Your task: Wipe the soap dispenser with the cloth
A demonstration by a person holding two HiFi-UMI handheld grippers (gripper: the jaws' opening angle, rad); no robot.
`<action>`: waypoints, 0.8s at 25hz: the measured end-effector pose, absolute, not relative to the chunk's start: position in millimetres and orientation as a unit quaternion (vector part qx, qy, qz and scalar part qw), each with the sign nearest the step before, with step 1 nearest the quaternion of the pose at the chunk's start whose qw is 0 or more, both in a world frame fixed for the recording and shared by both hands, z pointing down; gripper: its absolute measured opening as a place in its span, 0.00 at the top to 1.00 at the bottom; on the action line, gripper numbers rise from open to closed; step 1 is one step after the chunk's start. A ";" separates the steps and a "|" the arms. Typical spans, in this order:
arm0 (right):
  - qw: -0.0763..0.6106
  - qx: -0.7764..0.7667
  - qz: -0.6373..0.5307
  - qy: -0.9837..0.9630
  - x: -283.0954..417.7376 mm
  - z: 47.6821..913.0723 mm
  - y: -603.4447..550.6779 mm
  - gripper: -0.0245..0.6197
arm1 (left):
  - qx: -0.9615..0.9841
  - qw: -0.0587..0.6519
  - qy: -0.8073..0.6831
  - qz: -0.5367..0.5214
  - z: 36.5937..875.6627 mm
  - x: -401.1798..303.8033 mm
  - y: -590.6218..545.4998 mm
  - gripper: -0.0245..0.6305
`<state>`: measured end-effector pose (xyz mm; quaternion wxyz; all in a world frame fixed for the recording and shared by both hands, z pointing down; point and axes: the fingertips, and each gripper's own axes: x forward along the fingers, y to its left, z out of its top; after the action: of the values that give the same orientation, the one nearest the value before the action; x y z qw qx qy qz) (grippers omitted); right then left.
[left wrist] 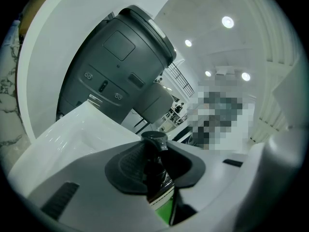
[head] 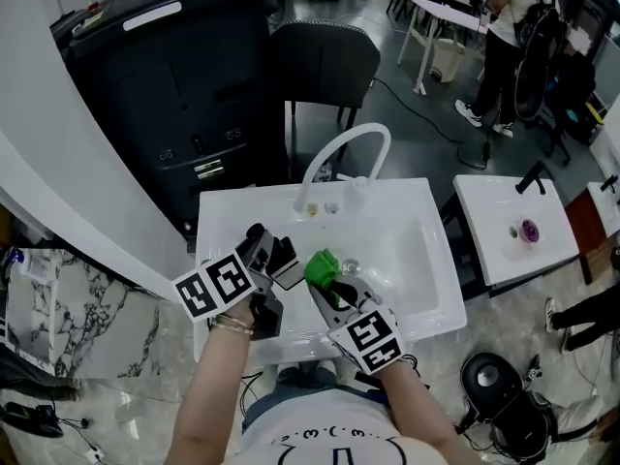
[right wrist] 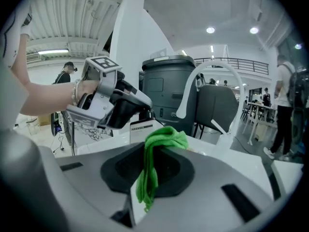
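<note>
Left claw (left wrist: 155, 166): clamped on soap dispenser (left wrist: 154, 141), apparently by the pump neck, held over sink (head: 426, 211) for access. Right claw (right wrist: 149, 170): pinching green cloth (right wrist: 164, 138), bunched forward for wiping.

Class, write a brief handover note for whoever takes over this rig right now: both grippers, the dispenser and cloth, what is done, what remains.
Left gripper: shut on the soap dispenser, held above the sink.
Right gripper: shut on the green cloth, close beside the soap dispenser; contact unclear.
Done: both things are in hand.
Left: rub the green cloth over the soap dispenser; no wiped area can be confirmed.
</note>
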<state>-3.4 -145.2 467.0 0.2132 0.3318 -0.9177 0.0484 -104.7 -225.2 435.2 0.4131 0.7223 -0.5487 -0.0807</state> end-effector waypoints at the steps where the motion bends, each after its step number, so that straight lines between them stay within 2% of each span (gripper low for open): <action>1: 0.196 0.325 0.043 -0.924 -5.6 459.0 -142.5 0.89 | 0.722 0.414 -0.548 -0.081 435.5 -104.0 -225.1 0.81; 4: 0.147 0.300 0.030 -0.942 -16.8 435.7 -134.6 0.89 | 0.723 0.413 -0.547 -0.078 435.8 -101.9 -224.4 0.81; 6: 0.140 0.302 0.023 -0.943 -22.4 430.4 -134.8 0.89 | 0.726 0.411 -0.547 -0.075 434.8 -100.4 -222.7 0.81; 12: 0.157 0.306 0.018 -0.939 -36.0 437.5 -136.1 0.89 | 0.735 0.404 -0.540 -0.070 427.6 -92.8 -214.0 0.81; 20: 0.186 0.216 0.007 -0.959 -69.9 447.6 -108.4 0.89 | 0.742 0.401 -0.533 -0.067 423.1 -90.9 -209.1 0.81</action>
<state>-69.9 -108.4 447.6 0.1856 0.2160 -0.9586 0.0071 -90.9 -209.1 423.1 0.4011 0.7418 -0.5333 -0.0669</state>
